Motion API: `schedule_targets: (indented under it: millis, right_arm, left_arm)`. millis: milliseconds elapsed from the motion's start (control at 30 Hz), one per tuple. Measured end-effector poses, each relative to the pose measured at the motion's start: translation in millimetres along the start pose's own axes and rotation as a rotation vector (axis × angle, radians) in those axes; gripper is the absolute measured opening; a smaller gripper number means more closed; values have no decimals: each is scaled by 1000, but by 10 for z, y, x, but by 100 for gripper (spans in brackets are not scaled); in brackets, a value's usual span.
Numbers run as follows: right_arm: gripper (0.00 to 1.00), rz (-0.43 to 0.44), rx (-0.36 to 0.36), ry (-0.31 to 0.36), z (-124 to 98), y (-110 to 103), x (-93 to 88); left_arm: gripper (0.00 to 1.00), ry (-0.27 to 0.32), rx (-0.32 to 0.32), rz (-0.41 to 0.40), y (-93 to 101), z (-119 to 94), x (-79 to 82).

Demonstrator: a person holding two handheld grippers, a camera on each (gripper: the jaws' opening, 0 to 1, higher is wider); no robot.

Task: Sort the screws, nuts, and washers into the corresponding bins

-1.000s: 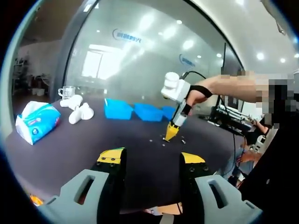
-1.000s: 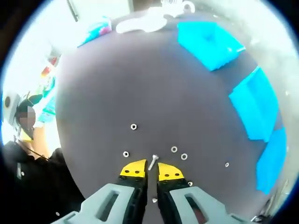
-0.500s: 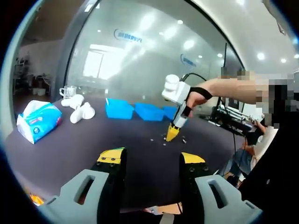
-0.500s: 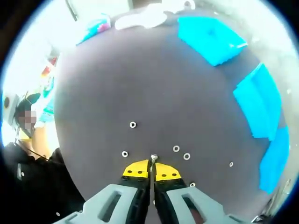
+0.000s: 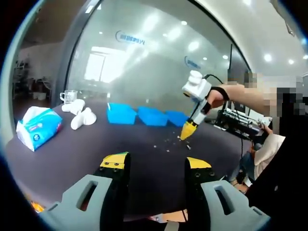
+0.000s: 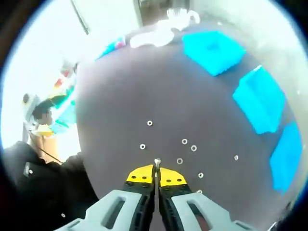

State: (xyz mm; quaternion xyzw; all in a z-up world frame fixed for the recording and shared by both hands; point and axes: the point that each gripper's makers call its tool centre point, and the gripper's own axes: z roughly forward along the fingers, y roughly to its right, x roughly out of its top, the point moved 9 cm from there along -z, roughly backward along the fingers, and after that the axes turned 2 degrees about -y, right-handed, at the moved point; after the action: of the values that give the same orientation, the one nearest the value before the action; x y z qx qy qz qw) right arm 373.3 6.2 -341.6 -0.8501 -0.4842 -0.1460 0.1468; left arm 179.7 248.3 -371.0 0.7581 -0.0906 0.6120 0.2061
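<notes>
Upright, screw pinched between right jaws (closed).

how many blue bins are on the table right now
3: blue bins in a row along the table's far side in the left gripper view: left bin, middle bin, right bin, near the right gripper.

A dark table is carrying three blue bins in a row along its far side, a tissue pack, white objects and a glass cup near one end, and small nuts and washers lying scattered on its bare middle
</notes>
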Motion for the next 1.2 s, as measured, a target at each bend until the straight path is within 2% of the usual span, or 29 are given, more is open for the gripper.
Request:
schedule_targets:
  millis: [67,233,267,400,533,633,667,733,800,900,1100,1200]
  right_arm:
    - [0,3,3,70,-144,26,-84]
    - [0,25,-40,215,-413,15,-380]
    - [0,17,-44,264,-484,5,-441]
    - [0,82,-46,432,-757,-20,-712]
    - [0,88,-183,568,-1011,31,-1009]
    - [0,110,-228,657,-1126,-12,-1194]
    - [0,138,-258,705,-1173,-15,-1255]
    - [0,134,-311,763,-1269,31,-1389]
    - [0,163,-377,826,-1332,-7,-1553]
    - [0,214,-426,931,-1388,-74,-1734]
    - [0,268,-563,1084,-1399,-212,-2045]
    - [0,294,-586,1084,-1285,-270,-2185]
  left_arm:
    - [41,0,-2,3,8,5,8]
    - [41,4,-11,6,28,29,28]
    - [41,5,-13,6,32,35,32]
    - [41,6,-20,9,46,56,49]
    - [41,4,-23,19,55,80,99]
    - [41,10,-27,28,71,94,137]
    - [41,11,-27,29,74,102,145]
    - [41,13,-28,31,82,121,161]
    - [41,11,-31,36,94,141,174]
    - [41,13,-34,42,111,157,197]
    - [41,18,-42,51,147,181,240]
    - [41,18,-43,57,156,182,258]
